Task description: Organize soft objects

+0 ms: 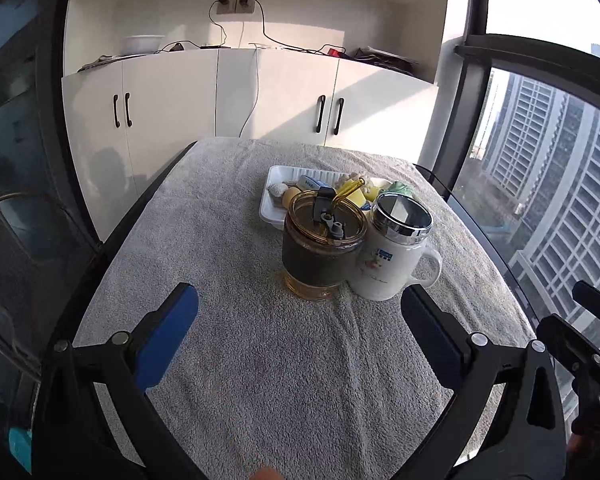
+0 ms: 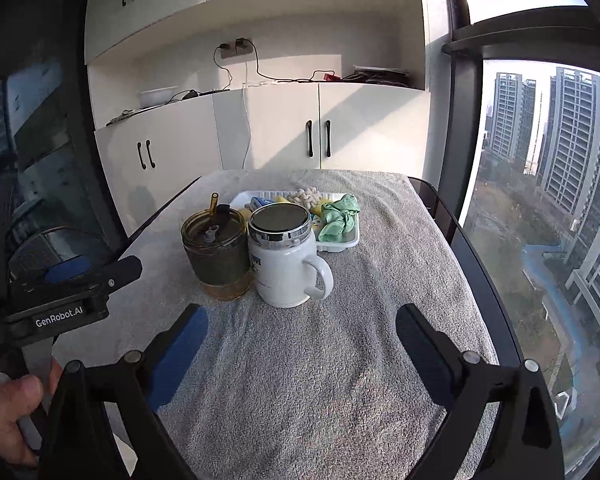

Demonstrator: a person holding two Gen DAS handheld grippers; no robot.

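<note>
White cabinets (image 2: 268, 132) fill the back wall w/ big windows (image 2: 540, 200) to the right, and our bench (image 2: 320, 360) is covered by a grey towel. Near its far end sits a white tray (image 2: 340, 245) holding the soft stuff: a green cloth bundle (image 2: 338, 216), a knobbly cream toy (image 2: 306, 196), yellow pieces (image 1: 358, 196) and a small blue packet (image 1: 310, 182). Just in front of the tray, touching each other, stand an amber glass tumbler (image 1: 320, 256) w/ straw, on the left, and a white mug (image 1: 392, 256) w/ chrome lid, handle facing right. Our left gripper (image 1: 300, 344) hovers over the near towel, fingers (image 1: 168, 336) spread wide, holding nothing. Our right gripper (image 2: 300, 352) does likewise, fingers (image 2: 424, 344) apart & empty, well short of the cups.
</note>
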